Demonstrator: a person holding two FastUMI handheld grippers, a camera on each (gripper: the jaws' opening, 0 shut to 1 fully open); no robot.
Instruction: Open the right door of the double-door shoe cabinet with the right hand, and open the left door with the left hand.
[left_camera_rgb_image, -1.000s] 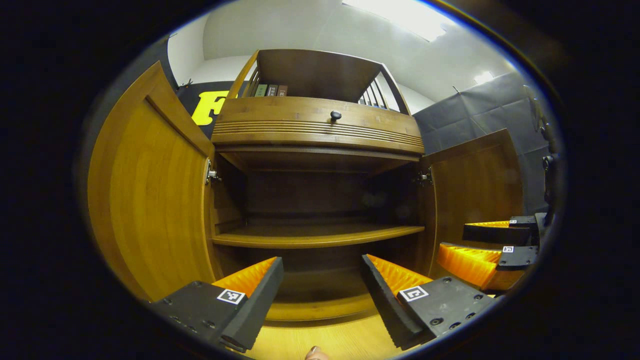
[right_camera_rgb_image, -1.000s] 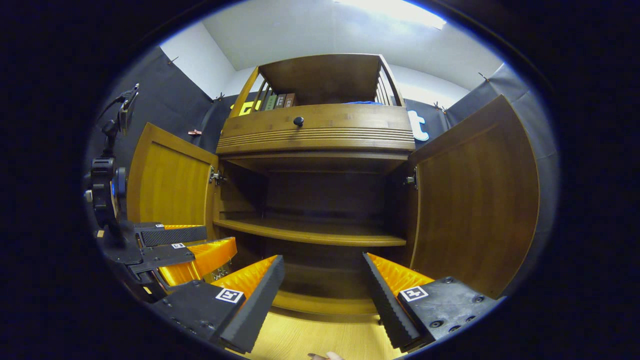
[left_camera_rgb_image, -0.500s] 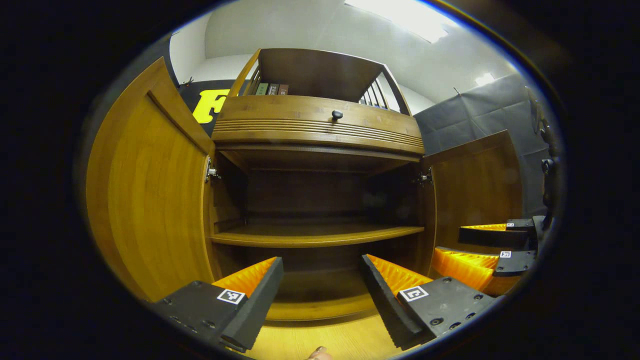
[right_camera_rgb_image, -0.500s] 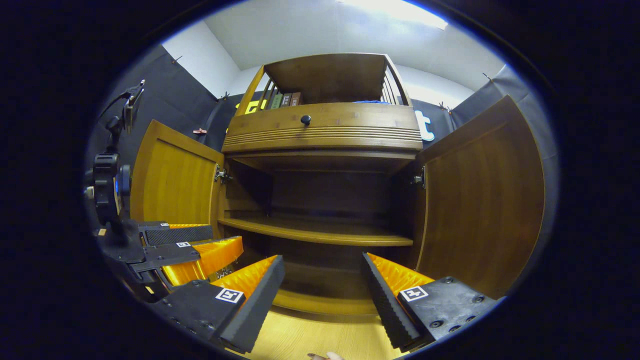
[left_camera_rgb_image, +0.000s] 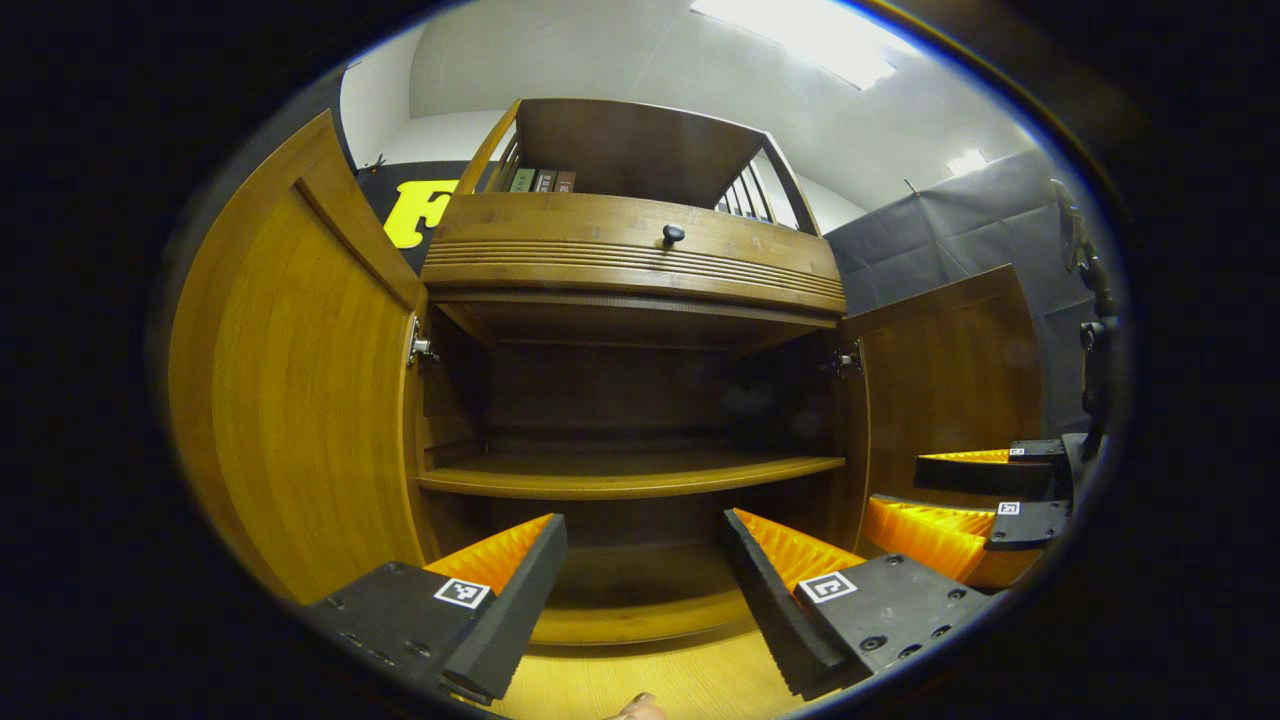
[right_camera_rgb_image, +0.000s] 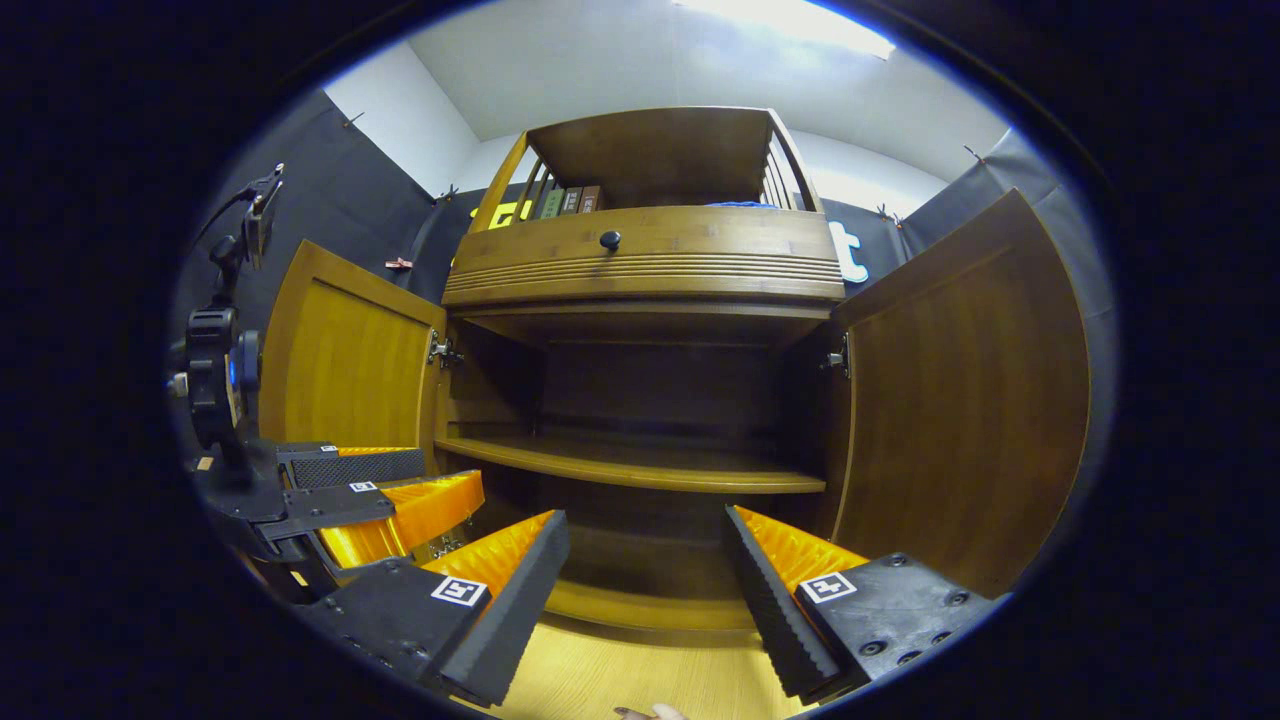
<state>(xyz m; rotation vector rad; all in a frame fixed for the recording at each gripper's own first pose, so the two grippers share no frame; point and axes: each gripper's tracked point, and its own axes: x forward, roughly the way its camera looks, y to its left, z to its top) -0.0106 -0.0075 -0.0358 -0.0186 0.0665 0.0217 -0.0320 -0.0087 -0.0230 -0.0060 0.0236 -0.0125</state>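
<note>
left door (left_camera_rgb_image: 300, 400): swung open
right door (right_camera_rgb_image: 960, 400): swung open
left hand-held gripper (left_camera_rgb_image: 640, 585): fingers spread, holding nothing
right hand-held gripper (right_camera_rgb_image: 645, 585): fingers spread, holding nothing

Cabinet shelf (left_camera_rgb_image: 630, 472) bare; cabinet on wood floor (left_camera_rgb_image: 640, 680).

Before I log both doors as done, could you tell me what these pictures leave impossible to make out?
- Door handles: both views show the left door and right door swung open, inner faces toward the cameras; the outer faces are turned away.
- Books on the top rack: too small to read in either view.
- Cabinet bottom: partly hidden behind the right gripper.
- Blue item on top, right gripper view: cut off by the drawer front.
</note>
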